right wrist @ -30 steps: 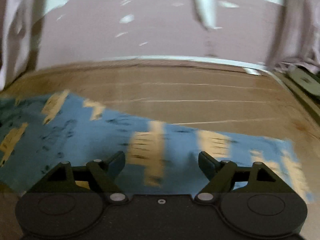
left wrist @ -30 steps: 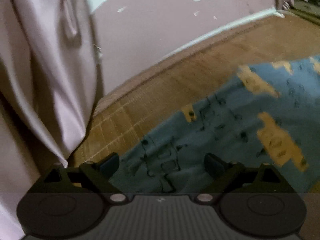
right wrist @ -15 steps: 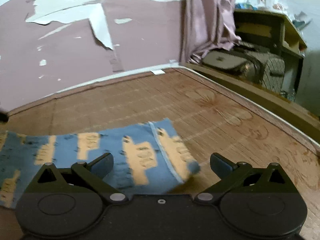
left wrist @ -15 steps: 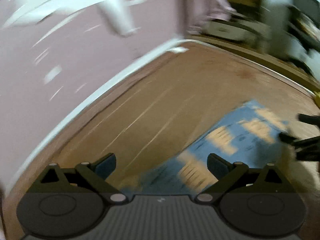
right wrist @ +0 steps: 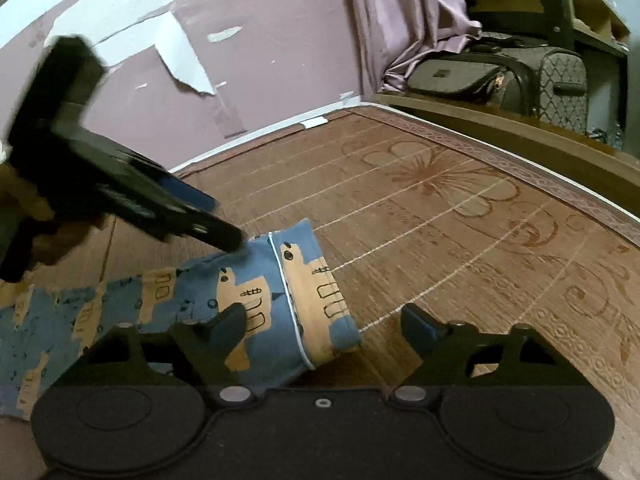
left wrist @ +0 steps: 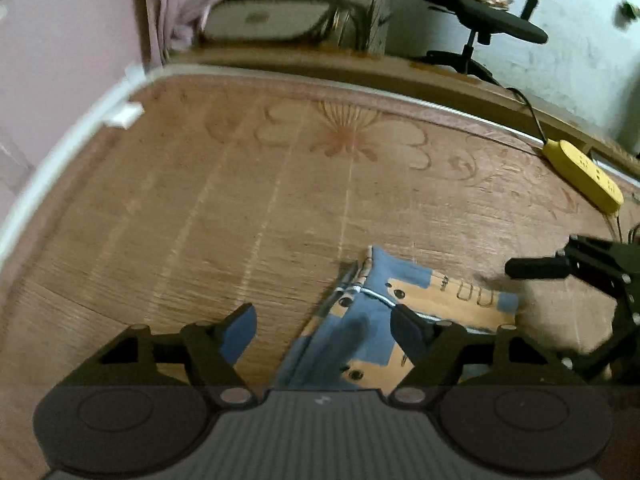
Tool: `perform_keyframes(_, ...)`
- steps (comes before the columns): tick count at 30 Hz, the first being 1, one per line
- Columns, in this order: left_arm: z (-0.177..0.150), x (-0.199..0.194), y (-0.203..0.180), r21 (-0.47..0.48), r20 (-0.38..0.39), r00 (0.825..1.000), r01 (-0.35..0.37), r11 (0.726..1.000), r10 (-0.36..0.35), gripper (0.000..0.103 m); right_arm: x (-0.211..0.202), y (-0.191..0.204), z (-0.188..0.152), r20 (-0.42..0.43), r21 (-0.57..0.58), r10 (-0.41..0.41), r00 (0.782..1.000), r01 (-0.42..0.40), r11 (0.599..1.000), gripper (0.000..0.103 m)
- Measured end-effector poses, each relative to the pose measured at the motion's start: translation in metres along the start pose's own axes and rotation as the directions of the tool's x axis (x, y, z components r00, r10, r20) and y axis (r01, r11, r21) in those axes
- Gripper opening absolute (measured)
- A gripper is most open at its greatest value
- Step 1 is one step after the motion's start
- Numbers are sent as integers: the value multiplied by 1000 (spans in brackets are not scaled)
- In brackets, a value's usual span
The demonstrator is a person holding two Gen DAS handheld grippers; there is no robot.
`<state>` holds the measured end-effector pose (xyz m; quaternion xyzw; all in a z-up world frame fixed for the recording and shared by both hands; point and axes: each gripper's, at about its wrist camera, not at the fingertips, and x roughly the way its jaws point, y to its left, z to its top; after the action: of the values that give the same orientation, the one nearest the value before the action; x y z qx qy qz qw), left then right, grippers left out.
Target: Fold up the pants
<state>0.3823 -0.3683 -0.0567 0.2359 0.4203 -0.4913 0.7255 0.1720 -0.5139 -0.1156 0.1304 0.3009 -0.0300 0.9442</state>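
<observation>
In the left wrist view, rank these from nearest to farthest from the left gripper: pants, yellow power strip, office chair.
1. pants, directly under and ahead of the left gripper, between its open jaws.
2. yellow power strip, far right on the mat's edge.
3. office chair, beyond the mat, upper right.

Pants [right wrist: 256, 300]: soft matt woven cloth, blue with tan printed patches; white stitched seam near the hem.
Mat [left wrist: 280, 184]: woven reed or bamboo look, fine ribbed texture, dull sheen, printed floral motif.
Left gripper [left wrist: 323, 322]: matt black plastic; ribbed grey housing at the lower edge of the frame.
Right gripper [right wrist: 322, 322]: matt black plastic, finely speckled housing.
Power strip [left wrist: 582, 174]: smooth yellow plastic, right of frame.
Wall [right wrist: 248, 60]: matt mauve paint, peeling to white.
Curtain [right wrist: 400, 20]: satiny cloth, soft sheen.
</observation>
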Motion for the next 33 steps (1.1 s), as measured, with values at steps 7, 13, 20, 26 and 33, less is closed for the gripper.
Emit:
perform_keyframes(7, 7, 18, -3, 31, -54, 998, 43, 999, -41, 37, 7, 3, 1, -8, -15, 22, 1000, -22, 1000, 79)
perform_keyframes(13, 0, 17, -30, 137, -31, 997, -69, 988, 74, 9, 13, 5, -2, -32, -34, 26, 999, -27, 999, 79)
perform_keyframes(20, -61, 0, -76, 494, 278, 935, -337, 802, 222, 7, 12, -9, 0, -18, -15, 65, 998, -65, 998, 79)
perform_keyframes(26, -85, -15, -74, 534, 400, 900, -385, 753, 176, 7, 15, -34, 6, 9, 84, 121, 993, -122, 989, 66)
perform_keyframes(33, -92, -28, -67, 520, 421, 895, -370, 770, 146, 7, 21, -22, 3, -24, -8, 129, 991, -129, 992, 40)
